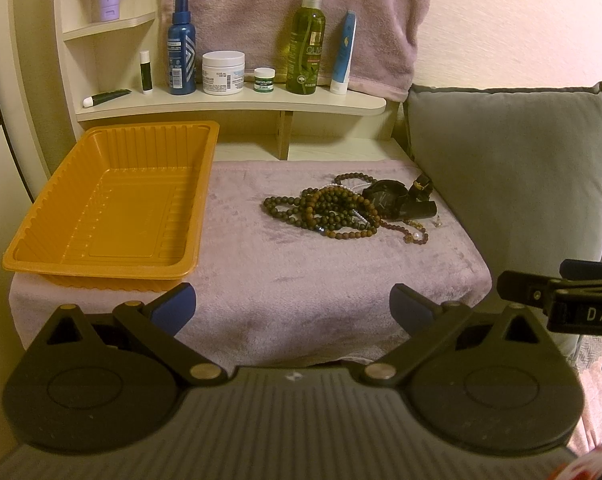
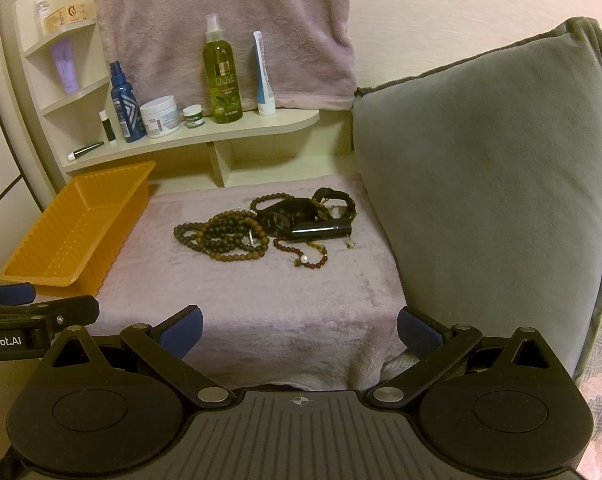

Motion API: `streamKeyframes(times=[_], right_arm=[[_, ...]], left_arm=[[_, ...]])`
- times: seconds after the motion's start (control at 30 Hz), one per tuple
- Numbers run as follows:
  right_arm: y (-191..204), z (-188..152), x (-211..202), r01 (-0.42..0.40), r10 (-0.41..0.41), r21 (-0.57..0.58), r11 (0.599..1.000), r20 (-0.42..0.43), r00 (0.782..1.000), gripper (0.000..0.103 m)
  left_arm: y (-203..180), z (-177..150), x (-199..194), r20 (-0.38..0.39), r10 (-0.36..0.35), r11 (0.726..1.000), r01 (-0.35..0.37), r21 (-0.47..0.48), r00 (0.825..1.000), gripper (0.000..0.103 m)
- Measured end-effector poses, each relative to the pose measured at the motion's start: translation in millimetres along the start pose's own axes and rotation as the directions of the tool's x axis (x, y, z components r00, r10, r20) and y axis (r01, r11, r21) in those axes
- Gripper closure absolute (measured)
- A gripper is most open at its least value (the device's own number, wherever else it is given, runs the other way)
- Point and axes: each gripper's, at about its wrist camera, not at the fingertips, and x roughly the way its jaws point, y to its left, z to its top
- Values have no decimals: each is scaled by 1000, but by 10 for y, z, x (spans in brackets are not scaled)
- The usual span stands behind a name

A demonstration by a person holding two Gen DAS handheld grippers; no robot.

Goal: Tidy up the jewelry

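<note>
Presently, item by item: the left gripper (image 1: 293,308) is hovering at the near edge of the towel-covered worktop (image 1: 301,280), its blue-padded fingers (image 1: 177,306) standing wide apart and holding nothing; the right gripper (image 2: 299,330) is hanging just beside it, fingers likewise spread and empty, both apparently waiting back from the work so each camera is taking in the whole layout. The jewelry pile (image 1: 341,208) is lying toward the far right of the worktop, close to the grey cushion (image 1: 509,168): dark and brown bead strands (image 2: 225,236) are tangling together on the left of the heap, a black watch (image 2: 285,214) is resting at its back, a black cylindrical piece (image 2: 321,232) is lying against the watch, and a thin reddish bead chain with a pearl (image 2: 305,258) is trailing at the front. The orange tray (image 1: 113,200) is sitting empty along the left side, well apart from the pile, probably placed there as the receiving container, so nothing appears sorted yet. The soft towel is likely serving to stop beads rolling. Behind, a shelf (image 1: 237,102) is carrying toiletries, among them a green spray bottle (image 1: 307,40) and a blue spray bottle (image 1: 181,48), unrelated to the task. The tangle suggests strands may be dragging neighbours along when lifted.
</note>
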Motion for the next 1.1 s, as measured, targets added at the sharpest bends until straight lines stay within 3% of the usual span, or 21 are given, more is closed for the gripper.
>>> streamKeyframes(times=[0.63,1.1], right_arm=[[4,-6,2,-1,1,2,1000,-1,1000,1],[91,-2,255,-59,59,-10,998,23,998,1]], left_arm=[[30,51,-44,22,4,999,-3,-35,1000,1],[956,193,-168,138,69,972,-36,-231,988,1]])
